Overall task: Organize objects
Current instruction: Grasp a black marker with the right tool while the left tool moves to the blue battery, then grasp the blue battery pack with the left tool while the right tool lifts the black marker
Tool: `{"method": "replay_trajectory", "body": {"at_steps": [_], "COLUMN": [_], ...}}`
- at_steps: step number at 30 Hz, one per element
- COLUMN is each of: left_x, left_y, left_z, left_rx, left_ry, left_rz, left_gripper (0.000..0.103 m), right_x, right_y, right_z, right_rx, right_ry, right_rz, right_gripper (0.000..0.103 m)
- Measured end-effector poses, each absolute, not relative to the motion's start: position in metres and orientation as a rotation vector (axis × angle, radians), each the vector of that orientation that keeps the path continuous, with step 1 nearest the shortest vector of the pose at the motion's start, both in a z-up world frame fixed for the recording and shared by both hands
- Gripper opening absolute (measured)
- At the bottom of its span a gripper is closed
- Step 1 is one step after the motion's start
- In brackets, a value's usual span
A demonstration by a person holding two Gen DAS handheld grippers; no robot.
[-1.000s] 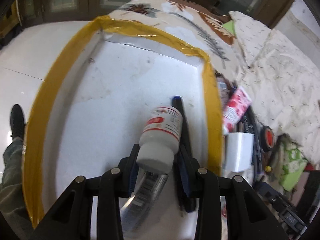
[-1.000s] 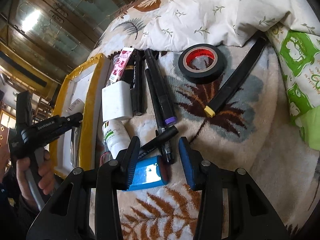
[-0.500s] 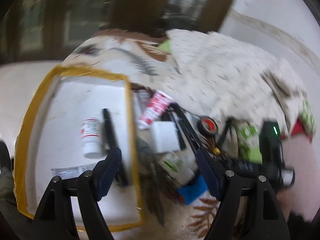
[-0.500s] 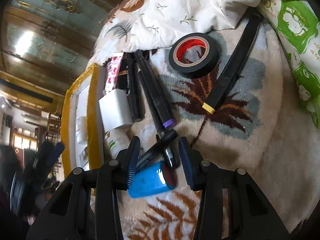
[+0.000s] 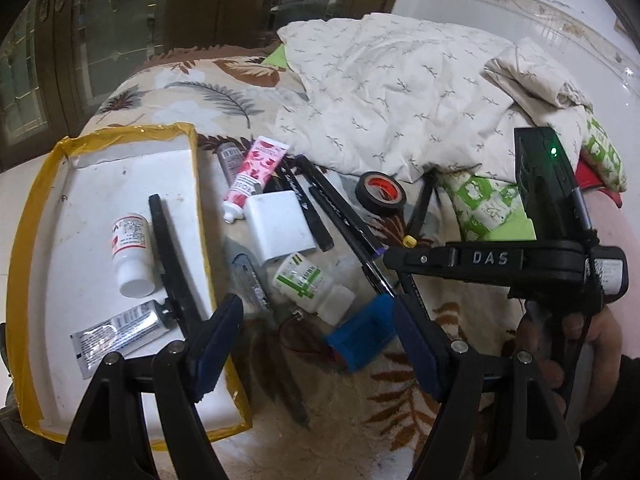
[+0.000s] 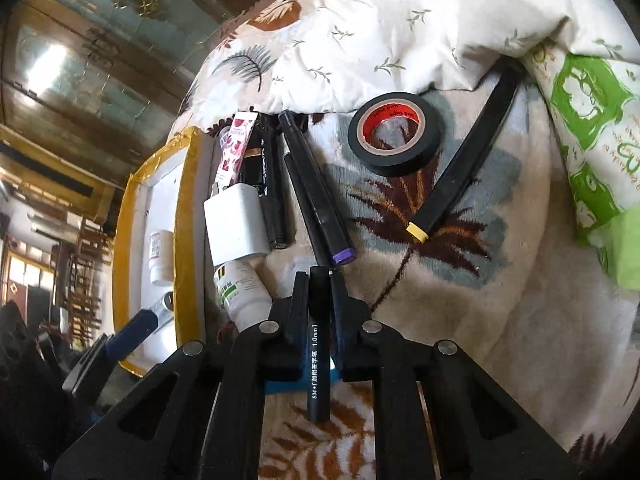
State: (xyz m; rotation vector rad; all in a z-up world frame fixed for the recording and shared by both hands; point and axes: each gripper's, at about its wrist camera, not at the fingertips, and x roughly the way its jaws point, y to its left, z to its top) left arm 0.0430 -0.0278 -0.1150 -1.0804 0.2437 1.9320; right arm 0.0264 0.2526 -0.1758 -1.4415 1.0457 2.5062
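My left gripper (image 5: 316,320) hangs open and empty over the blanket, above a green-labelled white bottle (image 5: 312,284) and a blue block (image 5: 360,336). To its left, the yellow-taped white tray (image 5: 36,208) holds a red-labelled white bottle (image 5: 130,252), a black pen (image 5: 168,252) and a silver tube (image 5: 116,332). My right gripper (image 6: 319,280) is closing its jaws, and the pads press on a black marker (image 6: 320,344) that runs lengthwise between the fingers. A hand (image 5: 576,344) holds that gripper.
On the blanket lie a pink tube (image 5: 256,176), a white charger (image 5: 278,228), a purple-ended marker (image 6: 316,196), a yellow-ended black marker (image 6: 464,160) and a black tape roll (image 6: 394,132). A rumpled white sheet (image 5: 400,92) and a green printed bag (image 6: 588,128) lie behind.
My left gripper let go of the red-labelled bottle in the tray, opened wide and swung right over the blanket. My right gripper shut on the black marker.
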Motion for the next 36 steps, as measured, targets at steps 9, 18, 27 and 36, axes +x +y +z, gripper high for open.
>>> {"method": "replay_trajectory", "body": {"at_steps": [9,18,27,36], "left_x": [0.054,0.052,0.051,0.032], "left_y": [-0.019,-0.016,-0.016,-0.032], "left_z": [-0.119,-0.123,-0.125,-0.127], "left_rx": [-1.077,-1.108,-1.122,-1.183], "left_ry": [0.298,0.305,0.304,0.170], "left_rz": [1.872,1.862,1.863,1.851], "left_gripper": [0.077,0.077,0.077,0.077], "right_x": [0.032,0.037,0.039,0.046], "right_y": [0.274,0.280,0.282,0.287], "right_z": [-0.172,-0.184,-0.189,-0.177], "right_rx": [-1.407,-1.418,-1.429,-1.394], "right_ry": [1.084,1.137,1.136,1.098], "right_rz": [2.497,2.457,2.440,2.462], "right_gripper": [0.010,0.010,0.010,0.010]}}
